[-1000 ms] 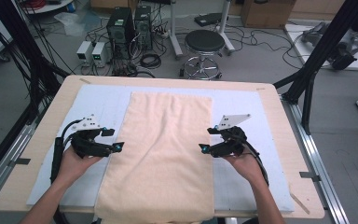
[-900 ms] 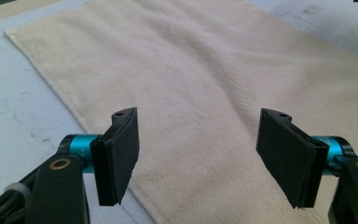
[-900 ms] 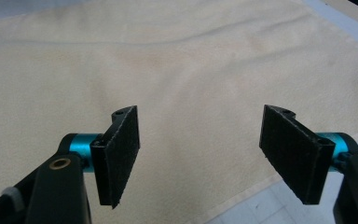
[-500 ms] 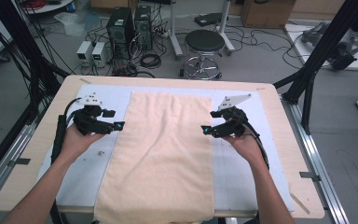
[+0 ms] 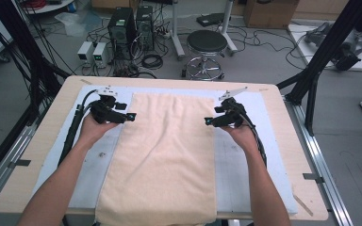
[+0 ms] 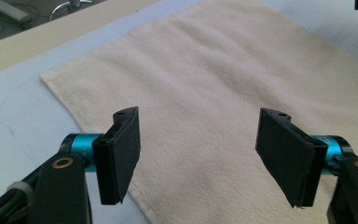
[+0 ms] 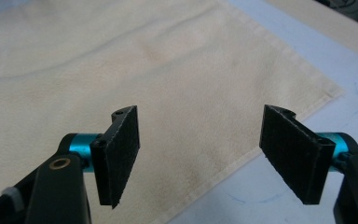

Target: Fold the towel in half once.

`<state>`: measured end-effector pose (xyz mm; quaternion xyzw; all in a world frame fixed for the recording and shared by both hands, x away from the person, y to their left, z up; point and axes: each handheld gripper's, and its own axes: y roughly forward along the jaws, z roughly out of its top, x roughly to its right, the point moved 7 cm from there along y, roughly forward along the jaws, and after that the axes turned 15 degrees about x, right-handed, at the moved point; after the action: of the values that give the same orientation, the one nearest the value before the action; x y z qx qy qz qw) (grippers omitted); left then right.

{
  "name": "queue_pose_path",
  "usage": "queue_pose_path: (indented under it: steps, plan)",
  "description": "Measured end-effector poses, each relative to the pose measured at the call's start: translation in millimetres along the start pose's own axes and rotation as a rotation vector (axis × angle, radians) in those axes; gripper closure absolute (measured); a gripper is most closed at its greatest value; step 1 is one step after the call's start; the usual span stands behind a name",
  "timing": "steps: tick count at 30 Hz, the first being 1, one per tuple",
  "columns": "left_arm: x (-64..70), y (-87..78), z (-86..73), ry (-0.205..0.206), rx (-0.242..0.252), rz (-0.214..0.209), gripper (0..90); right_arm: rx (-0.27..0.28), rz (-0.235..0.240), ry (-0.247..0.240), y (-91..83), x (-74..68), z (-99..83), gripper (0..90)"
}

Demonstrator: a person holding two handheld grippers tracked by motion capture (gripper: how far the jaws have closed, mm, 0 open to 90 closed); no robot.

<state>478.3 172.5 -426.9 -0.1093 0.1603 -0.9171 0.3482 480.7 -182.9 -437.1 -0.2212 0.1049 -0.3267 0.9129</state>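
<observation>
**Towel flat on the mat, grippers at its far corners**

The towel (image 5: 162, 155) lies spread lengthwise on the blue mat (image 5: 245, 165). The left gripper (image 5: 131, 116) and the right gripper (image 5: 207, 121) hang over its long edges near the far corners, jaws wide apart, holding nothing.

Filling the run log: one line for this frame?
left gripper: open, at towel left edge | right gripper: open, at right edge | towel: flat, ungrasped
</observation>
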Motion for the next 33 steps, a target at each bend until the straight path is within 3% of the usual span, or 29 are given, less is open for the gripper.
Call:
queue_pose_path:
  steps: [8,13,16,21,23,27,29,33]
  plan:
    - [-12.8,17.5,-26.0,-0.036,-0.037,0.048,31.7,-0.081,-0.035,0.025,19.5,9.9,-23.8,30.9]
    - [-16.3,24.7,-42.4,-0.099,-0.091,0.025,42.2,-0.12,-0.034,0.053,27.5,11.4,-37.0,39.4]
    - [-14.1,28.6,-48.9,-0.077,-0.118,0.024,46.1,-0.122,-0.046,0.038,29.8,9.3,-40.4,43.2]
    - [-11.3,29.4,-48.3,0.01,-0.157,0.094,61.4,-0.133,-0.042,0.023,29.5,7.2,-39.2,54.2]
    - [-9.5,29.9,-48.0,0.013,-0.159,0.095,67.4,-0.136,-0.031,0.031,29.5,4.4,-38.8,59.9]
    - [-6.6,29.5,-47.9,-0.035,-0.163,0.068,81.7,-0.132,-0.01,0.045,29.7,1.8,-38.4,71.4]
    - [-5.0,29.4,-47.7,-0.05,-0.164,0.064,84.2,-0.137,0.015,0.059,29.6,-0.6,-38.1,81.5]
    - [-5.3,24.9,-44.6,-0.063,-0.167,0.05,85.5,-0.144,0.028,0.048,29.9,-3.9,-36.0,83.8]
